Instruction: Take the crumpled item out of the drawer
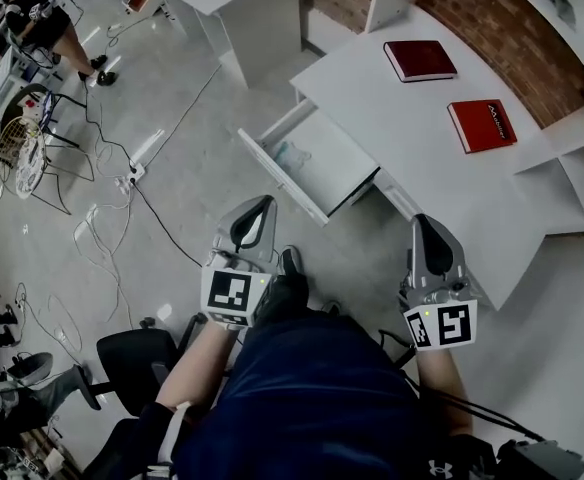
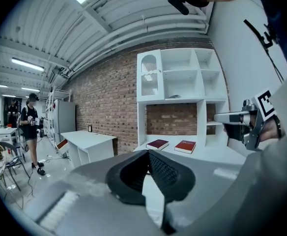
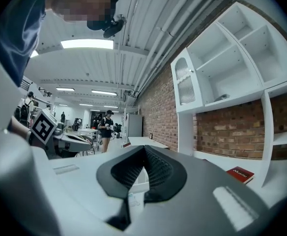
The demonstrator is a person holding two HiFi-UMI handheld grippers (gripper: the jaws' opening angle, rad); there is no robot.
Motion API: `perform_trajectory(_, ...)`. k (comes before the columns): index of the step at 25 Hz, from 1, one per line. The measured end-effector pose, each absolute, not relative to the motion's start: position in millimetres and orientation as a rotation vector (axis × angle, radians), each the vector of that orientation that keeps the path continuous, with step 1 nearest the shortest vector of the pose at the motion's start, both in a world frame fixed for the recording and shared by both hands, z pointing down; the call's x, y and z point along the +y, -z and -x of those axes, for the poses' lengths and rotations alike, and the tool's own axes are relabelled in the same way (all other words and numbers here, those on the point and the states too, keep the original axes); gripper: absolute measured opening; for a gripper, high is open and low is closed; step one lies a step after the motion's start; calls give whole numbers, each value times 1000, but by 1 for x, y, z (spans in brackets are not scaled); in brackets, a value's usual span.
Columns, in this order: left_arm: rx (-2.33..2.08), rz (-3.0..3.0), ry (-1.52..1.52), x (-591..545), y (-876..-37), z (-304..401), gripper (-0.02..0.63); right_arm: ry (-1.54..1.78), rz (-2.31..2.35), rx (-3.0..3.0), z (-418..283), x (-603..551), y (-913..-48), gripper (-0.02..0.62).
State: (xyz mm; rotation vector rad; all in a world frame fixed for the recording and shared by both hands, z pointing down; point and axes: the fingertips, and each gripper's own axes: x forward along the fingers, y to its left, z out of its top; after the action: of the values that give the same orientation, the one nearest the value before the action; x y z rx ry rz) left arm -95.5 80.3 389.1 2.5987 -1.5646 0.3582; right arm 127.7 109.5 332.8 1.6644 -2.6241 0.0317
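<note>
The white drawer (image 1: pixel 344 180) stands pulled out from under the white desk (image 1: pixel 412 148). A crumpled clear item (image 1: pixel 292 155) lies inside it near the far left end. My left gripper (image 1: pixel 261 205) hovers just short of the drawer's front, jaws shut and empty; its own view shows the pads meeting at the tip (image 2: pixel 147 154). My right gripper (image 1: pixel 421 222) hangs over the desk's near edge, to the right of the drawer, also shut with nothing in it (image 3: pixel 143 149). Neither gripper touches the drawer or the item.
Two red books (image 1: pixel 419 60) (image 1: pixel 482 125) lie on the desk by the brick wall and white shelf unit (image 2: pixel 178 77). Cables (image 1: pixel 122 208) trail over the floor at left. A black office chair (image 1: pixel 132 363) stands beside my legs. A person (image 1: pixel 47 28) stands far off.
</note>
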Motion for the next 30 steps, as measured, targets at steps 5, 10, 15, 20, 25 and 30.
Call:
perform_trajectory(5,-1509,-2624,-348,34,-392,121,2,-57,-1715,-2557,-106,72,-332,2)
perform_trajectory(10,-1460,-2631,-337,-5,-400,144,2,-24,-1738,-2476,-89,37,-333,2)
perform_trajectory(15,-1416,-2636,-342,-40,-411,161,2,0,-1741,-2413,-74,12,-335,2)
perform_trajectory(20,-1348,-2640,-370,-67,-425,158,2,4,-1709,-2375,-66,-1,-339,2)
perform_trajectory(25,-1261,-2640,-466,-87,-446,144,2,-64,-1718,-2350,-71,-11,-353,3)
perform_trajectory(30,-1214,-2626,-571,-107,-465,129,2,-160,-1723,-2371,-78,-22,-374,2)
